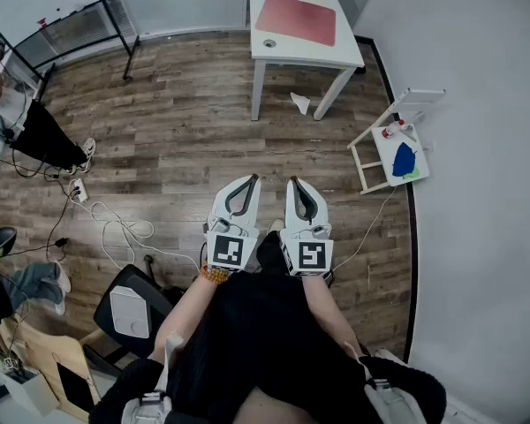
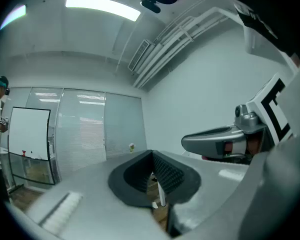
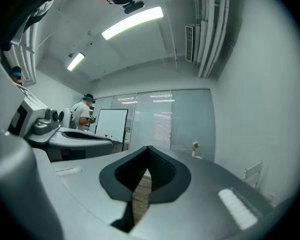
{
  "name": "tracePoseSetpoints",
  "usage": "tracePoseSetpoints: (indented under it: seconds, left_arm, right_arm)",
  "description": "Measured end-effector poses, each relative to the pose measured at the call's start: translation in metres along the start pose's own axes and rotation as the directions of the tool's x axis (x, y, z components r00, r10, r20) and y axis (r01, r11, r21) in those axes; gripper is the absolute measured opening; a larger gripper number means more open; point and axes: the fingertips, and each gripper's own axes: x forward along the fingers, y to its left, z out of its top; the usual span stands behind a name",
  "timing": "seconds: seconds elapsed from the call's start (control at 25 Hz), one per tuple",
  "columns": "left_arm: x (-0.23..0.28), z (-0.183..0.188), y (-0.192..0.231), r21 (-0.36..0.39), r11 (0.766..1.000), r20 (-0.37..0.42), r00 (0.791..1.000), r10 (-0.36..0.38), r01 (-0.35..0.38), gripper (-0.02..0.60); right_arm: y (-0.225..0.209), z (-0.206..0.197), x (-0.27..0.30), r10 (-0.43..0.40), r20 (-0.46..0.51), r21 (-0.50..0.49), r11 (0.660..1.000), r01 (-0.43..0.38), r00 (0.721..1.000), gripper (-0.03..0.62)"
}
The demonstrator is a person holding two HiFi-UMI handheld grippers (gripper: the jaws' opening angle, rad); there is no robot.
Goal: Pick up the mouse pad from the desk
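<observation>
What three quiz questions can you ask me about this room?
1. True or false: the mouse pad lies on the white desk.
2. What lies on the floor by the desk's front legs? A) crumpled white paper B) a red ball C) a book
3. Fill in: the left gripper and the right gripper hold nothing, and their jaws are ____.

Key: 1 true; 2 A; 3 shut.

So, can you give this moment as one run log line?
left gripper: shut, empty | right gripper: shut, empty | mouse pad: flat on desk, far ahead, untouched
</observation>
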Motion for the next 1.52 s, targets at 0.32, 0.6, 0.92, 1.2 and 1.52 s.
tracePoseSetpoints:
  seconds: [0.32, 0.6, 0.92, 1.2, 1.52]
  left_arm:
    - [0.086, -0.011, -0.016, 0.044, 0.998, -0.034, 0.999, -0.037, 0.038, 0.000]
    - [0.172, -0.020, -0.018, 0.077, 0.996, -0.084, 0.995, -0.044, 0.051, 0.000]
    - [0.232, -0.046, -0.017, 0.027, 1.000, -0.134, 0.991, -0.001, 0.005, 0.000]
    - [0.295, -0.055, -0.007, 0.002, 1.000, -0.127, 0.992, 0.002, -0.002, 0.000]
    - [0.394, -0.078, 0.036, -0.038, 0.999, -0.119, 0.993, -0.004, -0.001, 0.000]
  right_arm:
    - [-0.083, -0.024, 0.038, -0.005, 0.018, 0.150, 0.989, 0.003, 1.000, 0.021]
    - [-0.180, -0.042, 0.083, -0.040, -0.001, 0.188, 0.981, 0.039, 0.999, 0.021]
    - [-0.263, -0.067, 0.116, -0.060, -0.067, 0.159, 0.985, 0.070, 0.996, 0.021]
    - [-0.319, -0.085, 0.148, -0.088, -0.110, 0.144, 0.984, 0.103, 0.990, 0.021]
    - [-0.380, -0.080, 0.233, -0.099, -0.132, 0.082, 0.991, 0.110, 0.986, 0.021]
